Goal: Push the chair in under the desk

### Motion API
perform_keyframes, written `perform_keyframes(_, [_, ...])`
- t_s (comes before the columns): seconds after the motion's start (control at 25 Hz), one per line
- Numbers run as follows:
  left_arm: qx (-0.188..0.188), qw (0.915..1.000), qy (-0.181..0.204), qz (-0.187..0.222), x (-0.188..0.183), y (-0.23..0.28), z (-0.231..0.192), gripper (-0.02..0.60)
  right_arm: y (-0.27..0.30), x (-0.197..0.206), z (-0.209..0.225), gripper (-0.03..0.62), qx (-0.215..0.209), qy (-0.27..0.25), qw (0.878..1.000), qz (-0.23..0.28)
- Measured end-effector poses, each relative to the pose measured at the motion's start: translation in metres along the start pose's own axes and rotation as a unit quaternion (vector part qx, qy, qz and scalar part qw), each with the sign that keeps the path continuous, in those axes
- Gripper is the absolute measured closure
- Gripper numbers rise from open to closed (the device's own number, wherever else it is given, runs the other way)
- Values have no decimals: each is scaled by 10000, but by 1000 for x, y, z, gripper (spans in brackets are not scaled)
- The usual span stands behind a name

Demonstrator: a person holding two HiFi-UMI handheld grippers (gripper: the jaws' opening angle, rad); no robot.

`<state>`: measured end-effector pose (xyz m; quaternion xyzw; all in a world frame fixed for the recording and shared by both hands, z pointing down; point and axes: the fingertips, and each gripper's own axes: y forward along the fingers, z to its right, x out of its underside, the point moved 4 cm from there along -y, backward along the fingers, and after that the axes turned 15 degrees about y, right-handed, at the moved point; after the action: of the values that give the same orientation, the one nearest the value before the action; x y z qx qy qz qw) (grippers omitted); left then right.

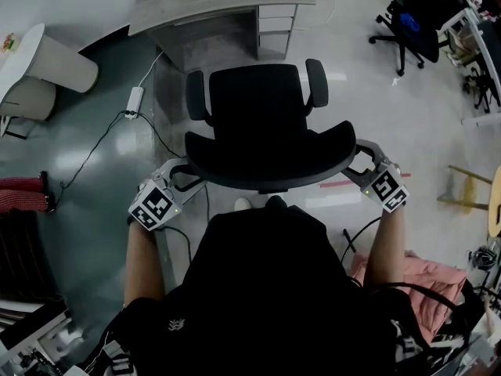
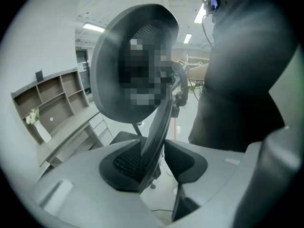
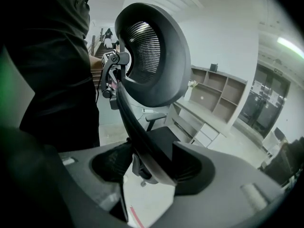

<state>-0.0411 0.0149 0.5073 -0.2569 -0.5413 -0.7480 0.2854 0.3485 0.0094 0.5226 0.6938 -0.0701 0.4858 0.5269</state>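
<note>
Straight ahead across the grey floor sits the desk, the chair short of it, backrest broadside to the person, left gripper and right gripper equally near, jaws clamped on its opposite ends.

Chair: black throughout, seat, arms and backrest. We note fine ribbed mesh on the backrest.
Bench, 12 o'clock: pale grey wood grain. Its drawers are a lighter grey.
Floor: glossy light grey at 3 o'clock, duller teal-grey at 9 o'clock.
Left gripper and right gripper: we see black-and-white square markers on each cube. The fingers are light grey with black pads.
Person's top: black.
Also logged: pink cloth at 4 o'clock, a red floor strip at 3 o'clock, a white adapter on a black cable at 10 o'clock, and a yellow stool at 3 o'clock.
</note>
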Motion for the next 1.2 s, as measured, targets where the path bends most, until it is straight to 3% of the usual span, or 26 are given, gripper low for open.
perform_keyframes(0.24, [300,9988,-372,-93,6,0,-13,430,17,-12,19,332,-218,-185,9995,125])
perform_keyframes(0.56, [-264,9977,-447,-447,26,-11,-36,403,52,-45,36,332,-525,-425,9971,340])
perform_keyframes(0.76, [-157,9940,-568,-917,44,-18,-56,390,73,-64,40,338,-737,-495,9948,496])
perform_keyframes(1.2, [-469,9943,-422,-858,95,-60,-93,376,128,-116,25,336,-792,-443,9950,413])
